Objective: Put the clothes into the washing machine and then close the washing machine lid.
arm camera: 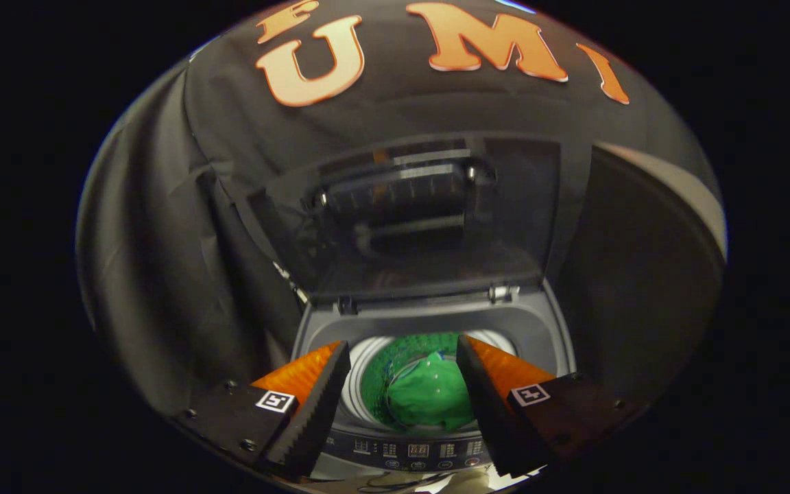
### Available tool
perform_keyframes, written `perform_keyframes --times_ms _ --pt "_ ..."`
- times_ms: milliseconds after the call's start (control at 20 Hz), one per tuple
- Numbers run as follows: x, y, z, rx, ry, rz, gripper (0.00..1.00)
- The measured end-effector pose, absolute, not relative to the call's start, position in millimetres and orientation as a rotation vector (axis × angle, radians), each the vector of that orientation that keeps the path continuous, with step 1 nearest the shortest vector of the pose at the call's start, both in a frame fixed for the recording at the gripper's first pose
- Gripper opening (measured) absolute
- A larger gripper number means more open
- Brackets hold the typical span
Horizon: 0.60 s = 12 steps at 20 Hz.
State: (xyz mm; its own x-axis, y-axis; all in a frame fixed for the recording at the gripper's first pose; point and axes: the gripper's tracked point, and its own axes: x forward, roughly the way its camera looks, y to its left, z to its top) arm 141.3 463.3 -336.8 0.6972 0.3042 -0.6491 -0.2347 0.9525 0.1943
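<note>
The gripper (402,384) is positioned above the front edge of the washing machine (546,329), looking down and forward into its open top. The jaws stand wide apart and hold nothing — the gap between them frames the drum opening.

The green clothes (429,401) lie inside the drum (395,357), seen between the jaws and below them, apart from both fingers. The garment sits bunched in a single mound toward the near side of the drum, so the loading step appears complete.

The lid (409,213) stands raised on its hinges (501,293) along the rear edge of the machine, tilted back toward the booth wall; its dark glass panel faces the gripper. It remains open because the closing step is not yet done.

The control panel (415,451) runs along the front edge, just beneath the fingers.

Judgement: the next action calls for reaching beyond the drum to the lid's upper edge and drawing it forward and down — the open jaws suit a hook or a push on that edge.
</note>
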Motion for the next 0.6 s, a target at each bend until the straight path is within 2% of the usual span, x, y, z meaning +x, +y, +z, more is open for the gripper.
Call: perform_keyframes --times_ms 400,600 --pt "255.3 457.3 -195.7 0.056 0.438 0.3 0.98" --pt "309.5 461.1 -205.8 0.034 0.438 0.292 0.98"
